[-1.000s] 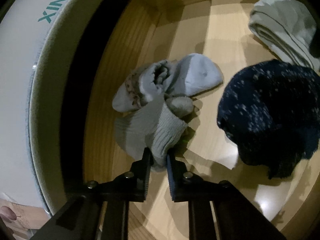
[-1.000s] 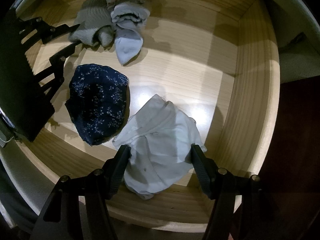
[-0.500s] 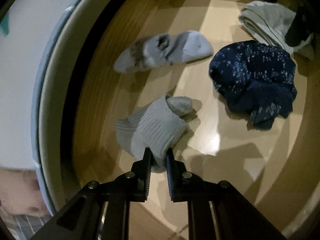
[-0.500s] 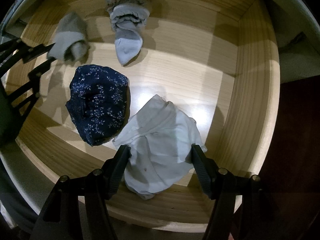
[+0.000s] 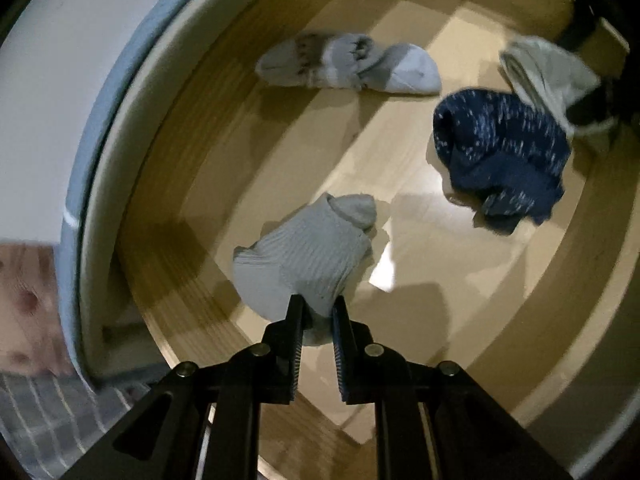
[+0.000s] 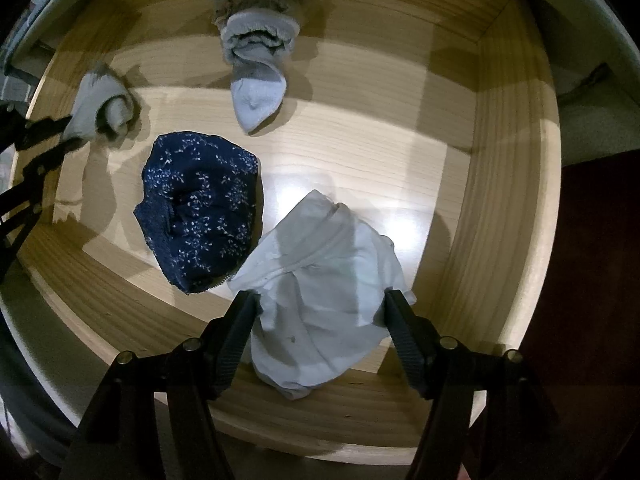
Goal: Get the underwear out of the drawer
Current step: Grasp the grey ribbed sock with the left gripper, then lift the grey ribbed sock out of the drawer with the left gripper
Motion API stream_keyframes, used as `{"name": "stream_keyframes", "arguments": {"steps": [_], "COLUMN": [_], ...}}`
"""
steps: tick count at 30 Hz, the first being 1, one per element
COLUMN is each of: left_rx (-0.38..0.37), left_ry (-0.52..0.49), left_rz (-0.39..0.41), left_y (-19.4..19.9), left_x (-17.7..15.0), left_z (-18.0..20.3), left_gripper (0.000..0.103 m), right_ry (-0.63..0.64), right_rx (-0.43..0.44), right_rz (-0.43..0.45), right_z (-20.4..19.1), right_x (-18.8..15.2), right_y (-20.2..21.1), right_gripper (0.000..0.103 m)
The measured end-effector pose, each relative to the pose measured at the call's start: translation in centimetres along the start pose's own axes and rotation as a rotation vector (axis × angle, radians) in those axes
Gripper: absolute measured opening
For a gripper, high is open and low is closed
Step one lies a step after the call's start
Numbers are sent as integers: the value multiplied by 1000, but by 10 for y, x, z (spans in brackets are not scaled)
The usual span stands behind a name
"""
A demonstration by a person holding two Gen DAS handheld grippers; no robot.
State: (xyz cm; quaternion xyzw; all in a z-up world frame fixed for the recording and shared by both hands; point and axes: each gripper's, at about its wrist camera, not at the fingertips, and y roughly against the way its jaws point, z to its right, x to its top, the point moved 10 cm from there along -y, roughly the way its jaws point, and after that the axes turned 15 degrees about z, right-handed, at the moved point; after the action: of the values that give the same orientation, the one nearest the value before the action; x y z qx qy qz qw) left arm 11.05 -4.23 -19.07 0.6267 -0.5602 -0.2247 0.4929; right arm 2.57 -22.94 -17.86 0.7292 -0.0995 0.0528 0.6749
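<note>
While both grippers hang over the wooden drawer:
Left gripper: fingers pinched on a grey ribbed sock, raised.
Right gripper: fingers apart, straddling white underwear.
Navy floral underwear: lying alongside.

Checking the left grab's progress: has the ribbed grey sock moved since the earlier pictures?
Yes. The ribbed grey sock, pinched in the left gripper, has left the patterned grey sock it lay against, moving toward the wooden drawer's left wall.

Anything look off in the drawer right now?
Yes: the left gripper is shut on a grey sock, not underwear. The navy pair and white pair lie in the drawer.
</note>
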Motion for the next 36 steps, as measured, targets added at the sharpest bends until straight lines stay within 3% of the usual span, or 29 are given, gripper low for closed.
{"name": "stream_keyframes", "arguments": {"steps": [19,24,26,28,34,36], "left_rx": [-138,-116,-115,-115,-193,-191], "left_ry": [445,505,533,554,681,762], "left_rz": [-175,-199,-197,-193,-135,-133], "left_y": [1,-9,-7,-8,5,6], "left_x": [-58,-66,-71,-75,-72,-74], "left_z": [10,-4,-3,-9,-21,-30], "left_gripper": [14,16,22,40,60,61], "right_ry": [-9,-15,-14,-15,-17,-18], "right_rx": [13,20,20,21,24,26], "right_rz": [7,11,10,11,13,14], "right_z": [-4,-6,-4,-3,-3,-2], "right_x": [7,8,8,8,9,9], "right_y": [3,6,7,6,7,8], "right_gripper": [66,66,66,66,66,67]}}
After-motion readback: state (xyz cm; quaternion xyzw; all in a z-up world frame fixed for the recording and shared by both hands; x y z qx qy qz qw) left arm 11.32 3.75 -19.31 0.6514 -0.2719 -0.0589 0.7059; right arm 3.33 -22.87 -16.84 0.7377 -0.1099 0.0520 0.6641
